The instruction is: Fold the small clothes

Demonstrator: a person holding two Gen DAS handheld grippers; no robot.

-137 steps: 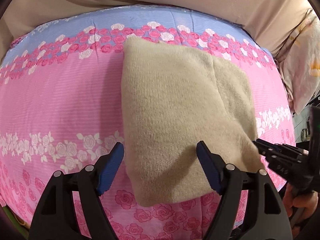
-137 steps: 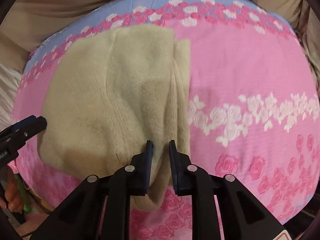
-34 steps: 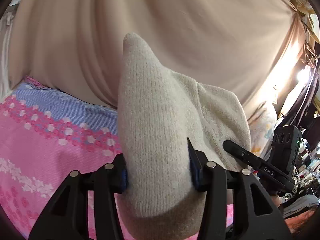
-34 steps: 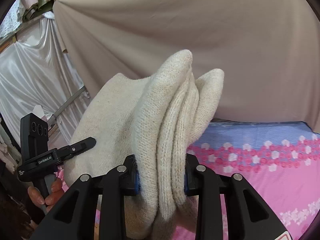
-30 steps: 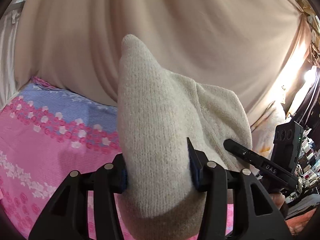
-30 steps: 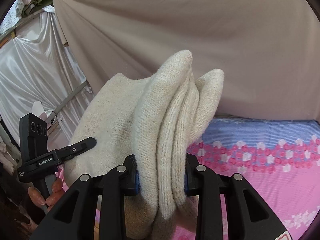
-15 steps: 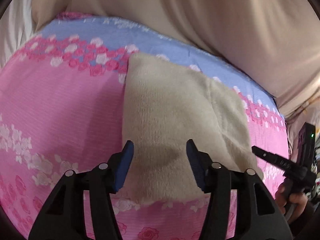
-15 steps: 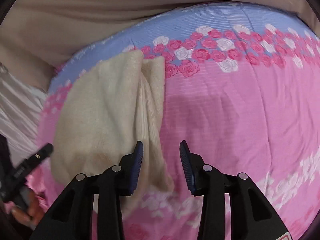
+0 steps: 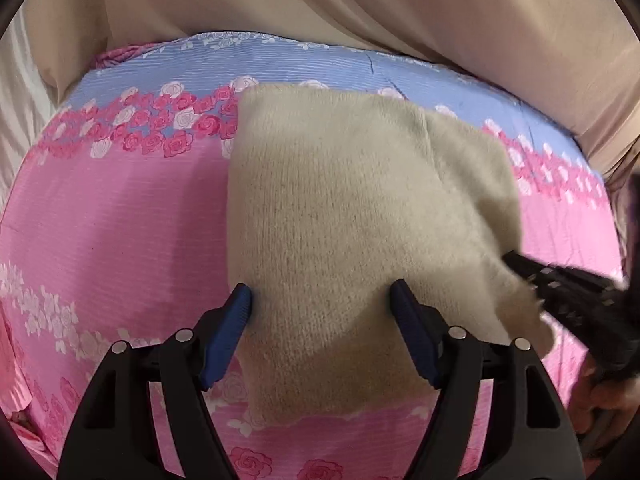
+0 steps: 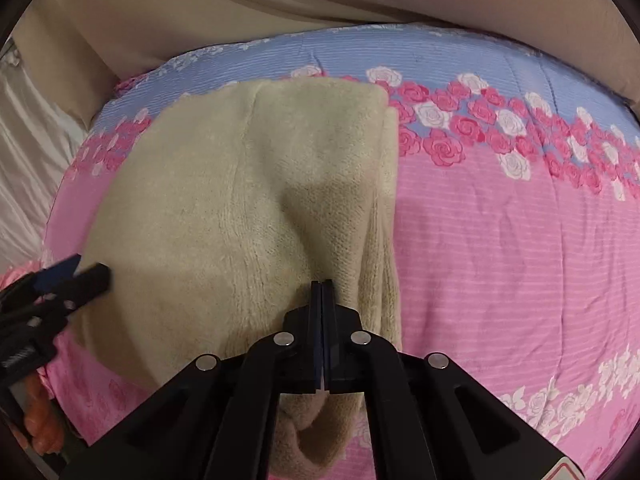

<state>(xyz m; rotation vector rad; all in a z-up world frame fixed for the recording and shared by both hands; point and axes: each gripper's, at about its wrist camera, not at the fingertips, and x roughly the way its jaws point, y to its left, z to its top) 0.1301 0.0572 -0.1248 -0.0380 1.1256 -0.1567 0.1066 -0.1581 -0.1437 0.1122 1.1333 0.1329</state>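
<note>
Blue-padded fingers of the left gripper point(image 9: 320, 312) stand spread wide, one on each side of the near left part of a cream knitted garment point(image 9: 360, 232), which lies folded into a rough rectangle on a pink rose-print bedsheet point(image 9: 112, 216). Whether the pads touch the knit cannot be told. From its own camera, the right gripper point(image 10: 322, 292) has its fingers pressed together with nothing visibly between them, their tips over the garment's near right part, just beside the stacked layers of its right edge. Bare pink sheet lies open to the left of the garment in the left view and to its right in the right view. Farther off, the garment's far edge reaches the sheet's blue band point(image 10: 440, 56) of roses. Beyond that hangs a beige curtain point(image 9: 400, 12).
</note>
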